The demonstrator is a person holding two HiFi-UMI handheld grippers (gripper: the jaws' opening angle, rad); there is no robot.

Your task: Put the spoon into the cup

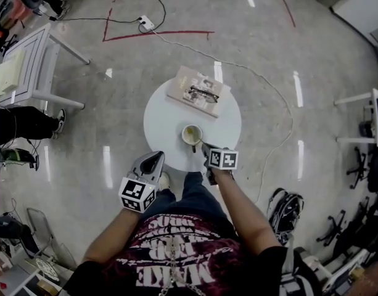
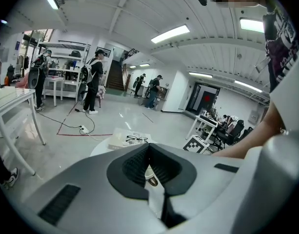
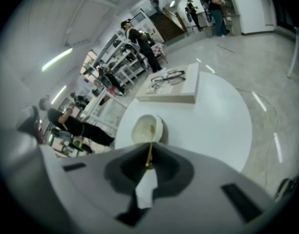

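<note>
A cream cup [image 1: 192,134] stands near the front edge of the round white table [image 1: 167,116]. A thin gold spoon [image 3: 150,150] leans in the cup [image 3: 147,128], bowl end inside and handle slanting back toward me. My right gripper [image 1: 205,150] sits just behind the cup, pointing down at it. In the right gripper view its jaws [image 3: 149,149] are shut on the spoon handle. My left gripper [image 1: 153,161] hovers off the table's front left edge, shut with nothing held. Through the small gap behind its tips [image 2: 149,148] I glimpse the cup [image 2: 149,175].
A book [image 1: 198,91] with black glasses [image 1: 204,94] on top lies at the table's far side. A cable and power strip [image 1: 147,23] run over the floor. A white desk [image 1: 28,60] and a seated person's legs [image 1: 22,123] are at left, a backpack [image 1: 286,211] at right.
</note>
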